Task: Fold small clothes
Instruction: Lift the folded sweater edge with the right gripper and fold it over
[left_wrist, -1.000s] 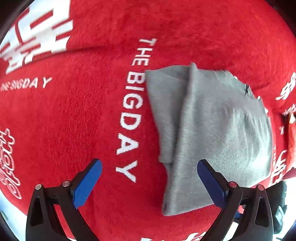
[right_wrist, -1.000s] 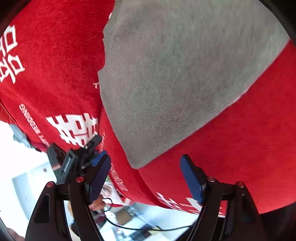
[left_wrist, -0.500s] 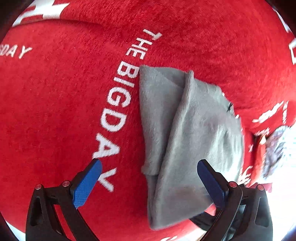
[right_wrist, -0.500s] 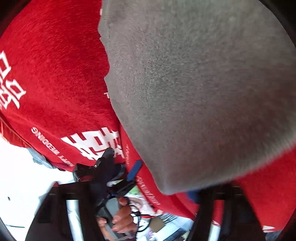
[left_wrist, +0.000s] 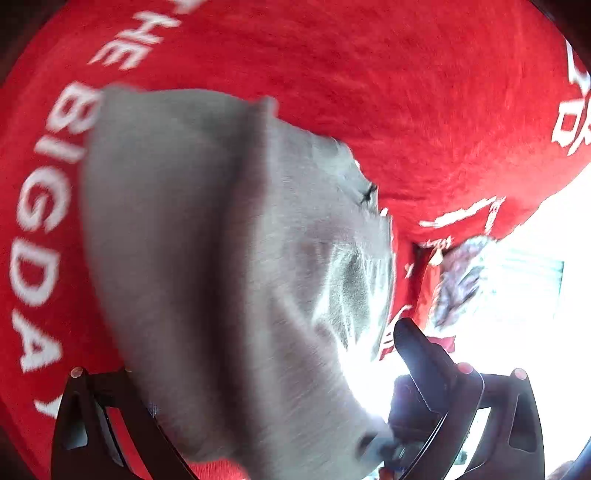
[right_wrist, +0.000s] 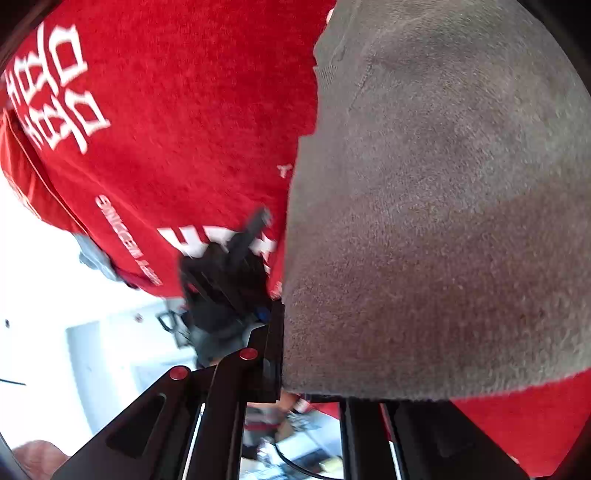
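A grey knitted garment (left_wrist: 192, 258) lies on a red cloth (left_wrist: 406, 92) with white lettering. In the right wrist view the garment (right_wrist: 443, 221) fills the right half, and its near edge drapes over my right gripper (right_wrist: 295, 350). That gripper's jaws are closing, with the garment's edge pinched between them; the right finger is hidden under the fabric. My left gripper (left_wrist: 306, 343) stands open, fingers wide apart, with the raised near part of the garment between them and covering its left pad. The left gripper (right_wrist: 229, 277) shows as a dark blur beside the garment.
The red cloth's edge (left_wrist: 480, 229) drops off at the right onto a bright, washed-out room. A patterned item (left_wrist: 458, 280) lies just past that edge. The cloth's edge (right_wrist: 92, 236) also runs down the left of the right wrist view.
The right gripper's fingers have come together on the garment's near edge and lifted it. The left gripper has moved in and tilted down, so the garment now lies between its open fingers.
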